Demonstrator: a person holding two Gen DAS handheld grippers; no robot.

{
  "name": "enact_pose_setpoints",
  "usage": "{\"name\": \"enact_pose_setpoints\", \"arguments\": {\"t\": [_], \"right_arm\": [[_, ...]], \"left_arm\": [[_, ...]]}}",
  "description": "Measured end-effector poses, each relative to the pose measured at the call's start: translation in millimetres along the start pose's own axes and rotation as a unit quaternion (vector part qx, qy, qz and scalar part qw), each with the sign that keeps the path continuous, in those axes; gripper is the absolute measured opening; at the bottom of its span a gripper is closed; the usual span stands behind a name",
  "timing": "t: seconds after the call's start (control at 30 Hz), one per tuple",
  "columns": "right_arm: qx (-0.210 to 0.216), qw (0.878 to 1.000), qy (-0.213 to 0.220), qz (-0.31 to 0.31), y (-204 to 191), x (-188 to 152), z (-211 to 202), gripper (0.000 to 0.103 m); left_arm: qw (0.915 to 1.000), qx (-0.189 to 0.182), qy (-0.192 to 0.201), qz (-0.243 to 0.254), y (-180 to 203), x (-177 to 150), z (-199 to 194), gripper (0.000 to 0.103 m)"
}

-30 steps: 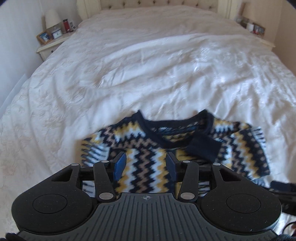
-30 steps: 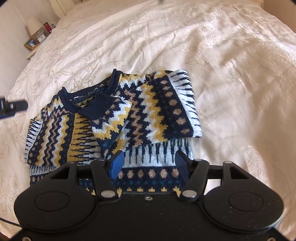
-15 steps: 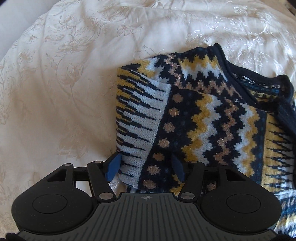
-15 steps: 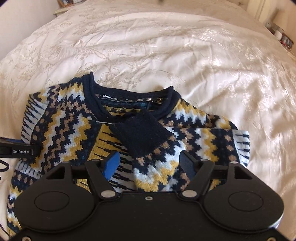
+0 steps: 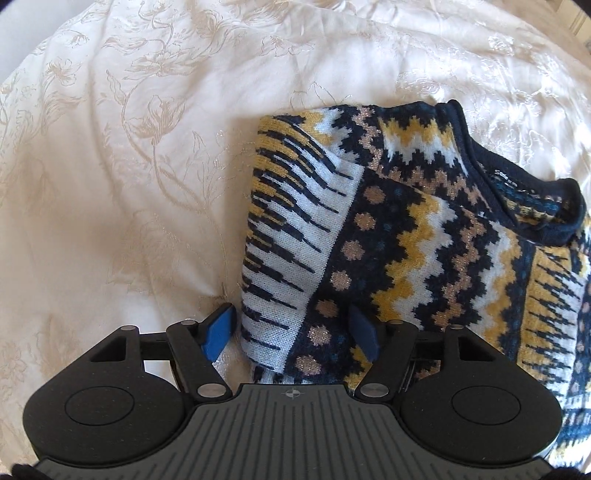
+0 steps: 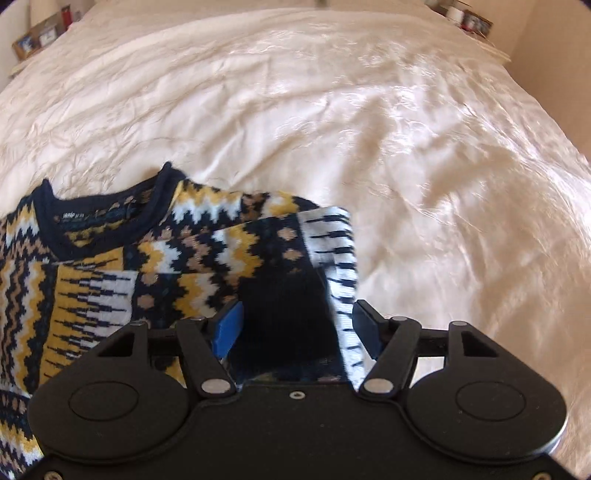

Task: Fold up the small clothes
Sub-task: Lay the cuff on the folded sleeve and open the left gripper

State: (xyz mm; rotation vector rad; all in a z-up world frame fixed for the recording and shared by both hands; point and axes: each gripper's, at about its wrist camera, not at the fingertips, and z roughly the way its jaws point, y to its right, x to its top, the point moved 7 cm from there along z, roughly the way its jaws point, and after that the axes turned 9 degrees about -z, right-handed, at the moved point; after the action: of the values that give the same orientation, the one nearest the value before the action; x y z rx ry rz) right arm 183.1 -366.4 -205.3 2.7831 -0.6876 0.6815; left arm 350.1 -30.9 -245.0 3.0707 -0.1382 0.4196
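A small knitted sweater (image 5: 424, 240) with navy, yellow, white and tan zigzags lies on the white bedspread, sleeves folded inward. My left gripper (image 5: 291, 332) is open, its jaws either side of the sweater's left folded edge. In the right wrist view the sweater (image 6: 166, 258) lies at the left. My right gripper (image 6: 295, 330) is open, its jaws either side of the right folded sleeve's navy cuff (image 6: 284, 321) and white striped edge.
The bedspread (image 6: 369, 129) stretches far beyond the sweater. A nightstand with framed photos (image 6: 33, 38) stands at the far left and another with small items (image 6: 469, 22) at the far right.
Both grippers have dropped lower and moved outward to the sweater's side edges: the left to the left fold, the right from the middle to the right sleeve. Both stay open.
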Motion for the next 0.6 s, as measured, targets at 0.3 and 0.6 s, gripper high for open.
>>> {"name": "enact_pose_setpoints", "arguments": {"t": [0.3,0.6], "right_arm": [[0.076,0.997,-0.008,0.022,4.7,-5.9,13.5,0.065],[0.053,0.998,-0.018,-0.010,1.4,-8.0,18.8,0.021]], "left_arm": [[0.9993,0.007,0.015,0.032,16.9,3.4,-11.0,0.066],[0.9947,0.006,0.066,0.079,21.8,-6.6,-44.3,0.065]]}}
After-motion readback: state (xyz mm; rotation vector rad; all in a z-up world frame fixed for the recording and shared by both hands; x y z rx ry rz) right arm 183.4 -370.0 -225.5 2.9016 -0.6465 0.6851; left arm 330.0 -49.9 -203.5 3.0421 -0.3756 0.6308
